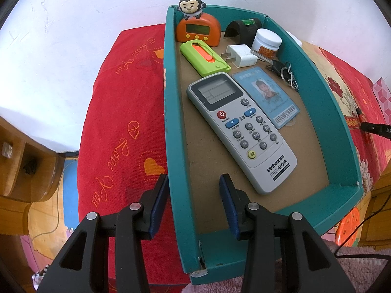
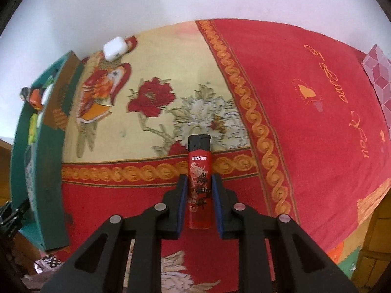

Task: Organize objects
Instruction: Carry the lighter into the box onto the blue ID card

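Observation:
A teal cardboard box (image 1: pixel 325 78) lies on the red bedspread and holds a grey remote (image 1: pixel 240 129), a blue ID card (image 1: pixel 267 95), a green case (image 1: pixel 204 57), an orange monkey clock (image 1: pixel 196 28), a white charger (image 1: pixel 242 55), a white jar (image 1: pixel 267 41) and keys (image 1: pixel 284 69). My left gripper (image 1: pixel 194 193) sits astride the box's near left wall, with a gap showing at the inner pad. My right gripper (image 2: pixel 199 190) is shut on a red lighter (image 2: pixel 199 171) with a black top, held above the bedspread. The box (image 2: pixel 41 171) is at the far left of the right wrist view.
A white boxy item (image 2: pixel 114 48) lies on the flowered yellow part of the bedspread near the box's far end. A black arched object (image 1: pixel 242 28) stands at the back of the box. Wooden furniture (image 1: pixel 29 161) flanks the bed on the left.

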